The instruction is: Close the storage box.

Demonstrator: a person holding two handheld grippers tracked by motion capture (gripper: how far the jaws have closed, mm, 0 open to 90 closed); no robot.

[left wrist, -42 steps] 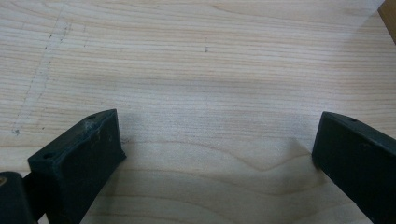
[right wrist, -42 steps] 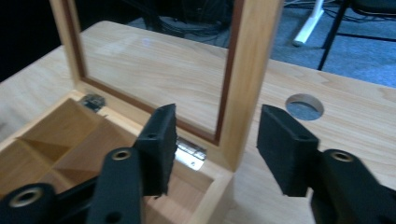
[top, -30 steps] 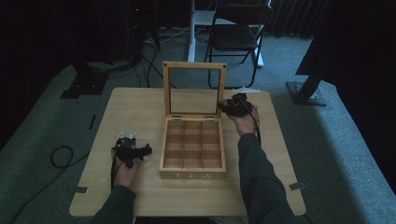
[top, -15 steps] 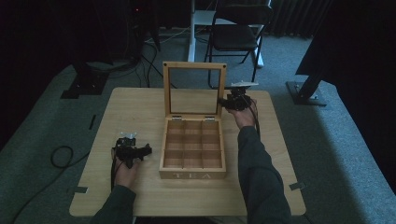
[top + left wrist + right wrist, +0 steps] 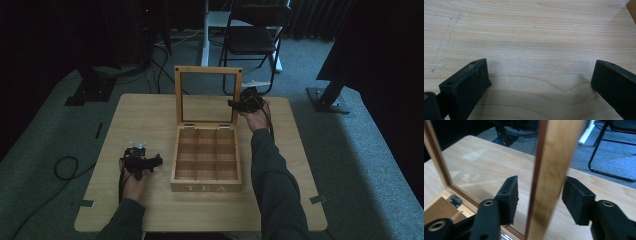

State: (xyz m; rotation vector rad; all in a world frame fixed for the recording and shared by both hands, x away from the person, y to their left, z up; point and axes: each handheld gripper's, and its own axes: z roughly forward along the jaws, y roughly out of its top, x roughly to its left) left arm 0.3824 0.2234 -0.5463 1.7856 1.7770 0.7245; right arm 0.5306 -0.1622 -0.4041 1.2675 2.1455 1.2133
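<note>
Two grippers, taken left to right. Left gripper [image 5: 156,161]: sits low over the bare table [image 5: 140,115], fingers [image 5: 466,85] spread wide and holding nothing, with the tea box [image 5: 206,162] off to their right and apart. Right gripper [image 5: 233,104]: straddles the right rail of the upright lid [image 5: 549,182], whose long axis runs up between the fingers [image 5: 507,197]. Jaws have just been closing, yet a gap remains at one pad, so no firm pinch. Right hand is the nearer to the lid. High view gives the whole open box and right gripper view the gap at the rail.

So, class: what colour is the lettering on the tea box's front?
White lettering on light wood, clearest in the high view.
</note>
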